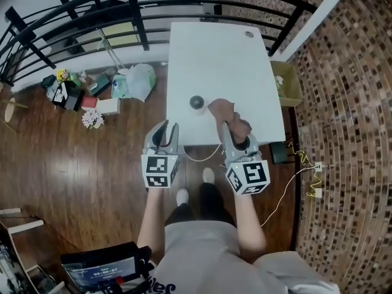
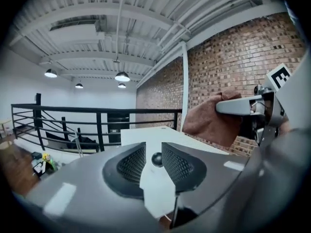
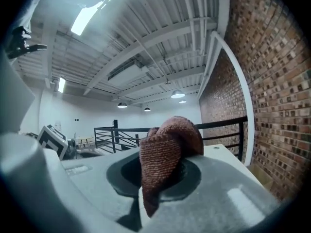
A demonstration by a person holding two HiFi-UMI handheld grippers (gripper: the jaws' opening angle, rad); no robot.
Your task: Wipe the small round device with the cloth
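Ahead, cloth (image 1: pixel 224 111) hangs beside the round device (image 1: pixel 196 102); railing (image 1: pixel 140 30) borders the table (image 1: pixel 214 57).

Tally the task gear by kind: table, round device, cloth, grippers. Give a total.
White table: 1
Small round device: 1
Brown cloth: 1
Grippers: 2 (left gripper, right gripper)
Total: 5

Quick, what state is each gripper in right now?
Left gripper: slightly open, nothing between its jaws.
Right gripper: closed on the brown cloth.
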